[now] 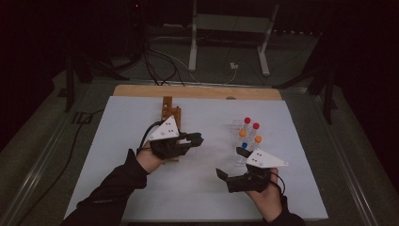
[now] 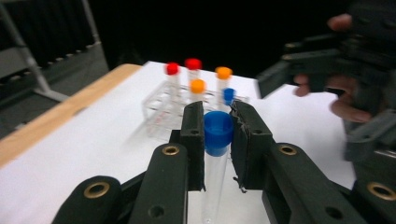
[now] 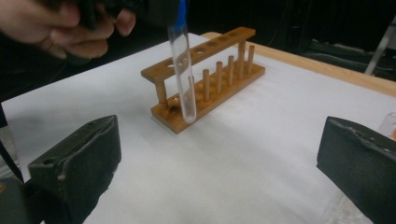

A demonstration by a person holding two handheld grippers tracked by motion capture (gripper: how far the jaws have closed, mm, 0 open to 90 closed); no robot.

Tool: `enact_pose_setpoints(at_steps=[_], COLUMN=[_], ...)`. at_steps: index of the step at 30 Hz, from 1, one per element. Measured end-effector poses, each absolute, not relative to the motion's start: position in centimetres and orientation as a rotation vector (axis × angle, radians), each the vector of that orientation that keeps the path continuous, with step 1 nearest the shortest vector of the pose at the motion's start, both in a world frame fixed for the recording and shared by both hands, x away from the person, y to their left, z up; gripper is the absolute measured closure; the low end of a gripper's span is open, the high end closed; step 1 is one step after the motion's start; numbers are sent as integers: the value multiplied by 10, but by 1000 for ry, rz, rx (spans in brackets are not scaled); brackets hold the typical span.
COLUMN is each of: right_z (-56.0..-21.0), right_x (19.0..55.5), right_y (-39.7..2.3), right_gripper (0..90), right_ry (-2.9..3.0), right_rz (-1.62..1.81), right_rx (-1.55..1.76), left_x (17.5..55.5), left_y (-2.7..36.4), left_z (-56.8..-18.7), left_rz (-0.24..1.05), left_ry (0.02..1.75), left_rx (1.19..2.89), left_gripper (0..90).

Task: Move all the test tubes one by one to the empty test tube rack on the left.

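A clear plastic rack (image 1: 244, 141) is seen on the right half of the white surface (image 1: 117, 141), holding capped test tubes: two with red caps (image 2: 193, 63), two with orange caps (image 2: 198, 85) and one with a blue cap (image 2: 228, 95), all standing upright. How many of its cells are vacant cannot be told. A wooden rack (image 3: 205, 79), with a drilled top rail and a row of upright pegs, is placed toward the far left of the surface; no tube is seen seated in it.

One further clear test tube (image 3: 182, 70) with a blue cap (image 2: 218, 132) is held off the surface by the left tongs (image 2: 218, 140), whose jaws are clamped on the tube at and just below the cap. In the right gripper view the tube is shown hanging nearly upright, slightly tilted, its rounded end in front of the near end of the wooden rack. Whether anything is contained in the tube cannot be told.

The left hand (image 1: 149, 160) is extended from a dark sleeve (image 1: 113, 188), with the tongs directed to the right, just beside the wooden rack. The right tongs (image 1: 230, 165) are held with jaws wide apart and nothing between them, directed leftward toward the held tube, near the clear rack. The right hand (image 1: 266, 200) is positioned near the front edge of the surface.
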State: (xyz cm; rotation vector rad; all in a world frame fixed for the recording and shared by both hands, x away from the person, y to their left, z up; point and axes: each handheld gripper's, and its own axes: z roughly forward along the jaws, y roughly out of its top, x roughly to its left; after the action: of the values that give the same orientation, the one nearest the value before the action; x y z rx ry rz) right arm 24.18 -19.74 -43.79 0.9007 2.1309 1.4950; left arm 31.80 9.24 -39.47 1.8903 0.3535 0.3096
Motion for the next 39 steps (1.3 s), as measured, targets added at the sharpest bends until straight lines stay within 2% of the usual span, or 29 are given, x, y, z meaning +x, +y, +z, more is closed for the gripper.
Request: enact_pose_setpoints(at_steps=[7,16,30,39], right_z=[-437,-437,-438,-438], right_x=[240,239,237,237], right_y=[-205,-208,-207,-208], right_gripper=[0,0,0,0], right_ry=[2104,2085,2088,2087], right_rz=[1497,1523,1511,1505], right_rx=[898,899,878,865], left_x=[340,374,430,465], left_y=[113,137,161,167], left_z=[-377,-361,-362,-384], left_rz=[414,484,589,617], left_ry=[426,524,682,800], left_rx=[1869,1832,1764,1783], left_gripper=[773,773,773,773])
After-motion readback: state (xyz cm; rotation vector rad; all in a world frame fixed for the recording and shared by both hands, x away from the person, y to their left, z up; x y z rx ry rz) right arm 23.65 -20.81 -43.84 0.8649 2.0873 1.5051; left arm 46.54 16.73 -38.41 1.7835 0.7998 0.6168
